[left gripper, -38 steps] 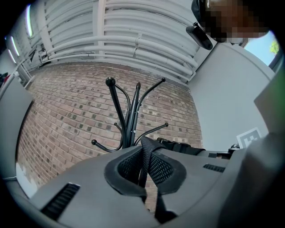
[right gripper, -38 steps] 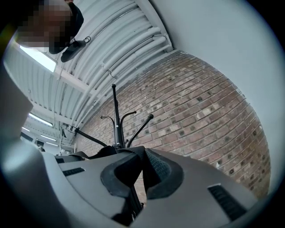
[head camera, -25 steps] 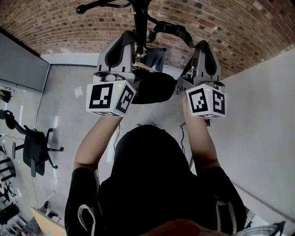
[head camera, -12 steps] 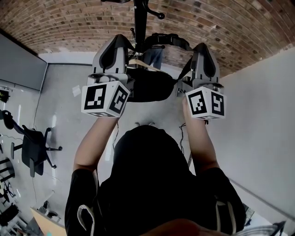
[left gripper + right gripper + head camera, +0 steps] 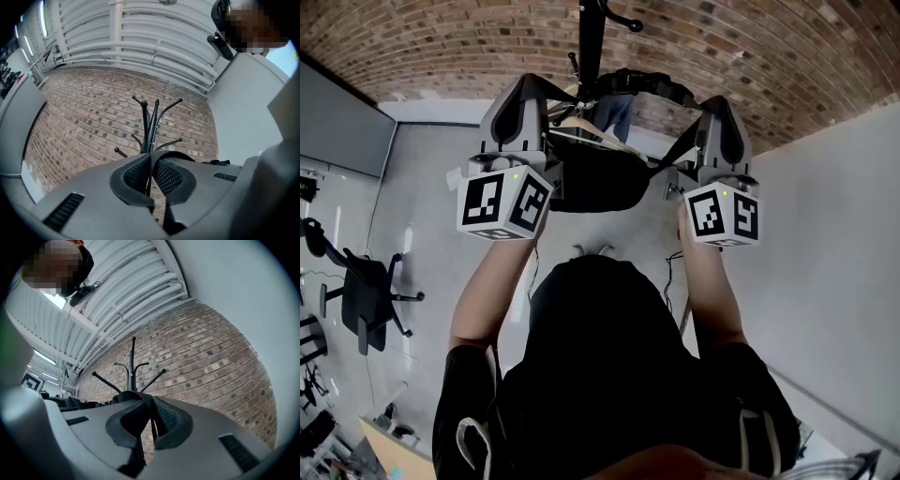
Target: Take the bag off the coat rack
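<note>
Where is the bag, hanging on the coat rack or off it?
Off it, it seems: the left tool and right tool are shut on the bag's strap, and the coat rack's hooks look bare.

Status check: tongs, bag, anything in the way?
Left tongs shut on bag strap. Right tongs shut on it too. Black bag hangs between them, coat rack just beyond, hooks in view bare. Nothing blocking.

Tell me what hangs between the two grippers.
The black bag hangs between the left gripper and the right gripper, each shut on its strap. The head view shows this.
</note>
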